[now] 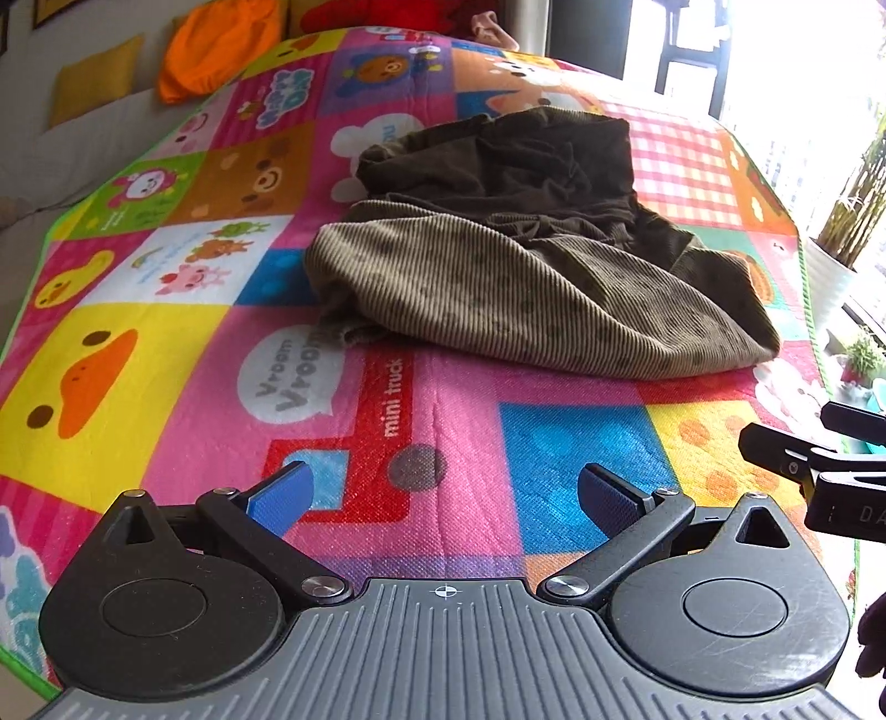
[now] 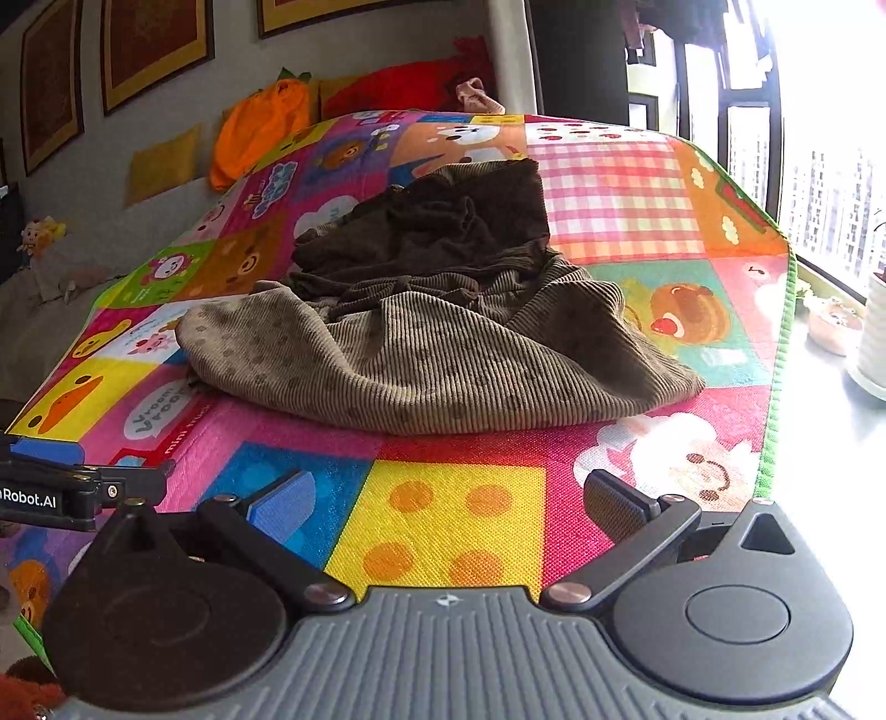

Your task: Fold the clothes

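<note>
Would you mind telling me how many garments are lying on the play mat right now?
1. A crumpled brown corduroy garment lies near the middle of the colourful play mat, ahead of both open tools. Its bunched folds could hide a smaller piece; I cannot tell.

Olive-brown corduroy garment [image 1: 531, 260], fine ribbing with faint darker dots on the near lobe, deeper brown toward the far folds. Beneath it, play mat [image 1: 166, 343] in bright patchwork: yellow square with orange duck bill near left, pink with red "mini truck" panel, blue square, yellow square with orange dots [image 2: 443, 526], red-and-white gingham far right, green edging [image 2: 775, 387]. Orange cushion [image 1: 221, 44] and red cushion [image 2: 398, 86] far left. Blue pads [image 1: 282, 501] on black fingers, grey ribbed body.
</note>
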Demonstrator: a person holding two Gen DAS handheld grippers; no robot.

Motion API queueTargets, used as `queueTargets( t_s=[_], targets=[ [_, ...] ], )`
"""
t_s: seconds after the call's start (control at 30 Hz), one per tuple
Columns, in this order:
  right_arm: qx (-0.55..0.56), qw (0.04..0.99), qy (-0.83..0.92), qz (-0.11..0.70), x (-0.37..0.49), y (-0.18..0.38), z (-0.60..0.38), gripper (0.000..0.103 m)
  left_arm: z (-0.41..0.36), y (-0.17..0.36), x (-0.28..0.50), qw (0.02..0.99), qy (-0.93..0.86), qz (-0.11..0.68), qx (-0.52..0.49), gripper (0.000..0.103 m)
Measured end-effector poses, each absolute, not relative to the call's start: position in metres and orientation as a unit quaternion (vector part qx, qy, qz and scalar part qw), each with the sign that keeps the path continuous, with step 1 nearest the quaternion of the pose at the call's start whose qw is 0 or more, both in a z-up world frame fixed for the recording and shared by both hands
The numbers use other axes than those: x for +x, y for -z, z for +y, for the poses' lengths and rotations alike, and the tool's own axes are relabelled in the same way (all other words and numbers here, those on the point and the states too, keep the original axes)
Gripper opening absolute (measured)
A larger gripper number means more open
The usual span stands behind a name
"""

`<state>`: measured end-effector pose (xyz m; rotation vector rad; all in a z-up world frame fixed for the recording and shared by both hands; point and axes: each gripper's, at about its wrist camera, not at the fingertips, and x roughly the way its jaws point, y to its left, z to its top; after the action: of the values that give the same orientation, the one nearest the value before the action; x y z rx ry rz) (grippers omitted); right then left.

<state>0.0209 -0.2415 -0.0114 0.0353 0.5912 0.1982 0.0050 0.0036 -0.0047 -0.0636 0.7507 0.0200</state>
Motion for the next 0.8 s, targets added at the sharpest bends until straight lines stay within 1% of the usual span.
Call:
queueTargets(
  t_s=[0.8],
  targets=[
    [0.016, 0.95, -0.094, 0.299, 0.0228, 0.014, -0.2407, 0.103, 0.007, 0.0068, 0.0073, 0.926, -0.009, 0.375, -0.04, 0.103]
  ],
)
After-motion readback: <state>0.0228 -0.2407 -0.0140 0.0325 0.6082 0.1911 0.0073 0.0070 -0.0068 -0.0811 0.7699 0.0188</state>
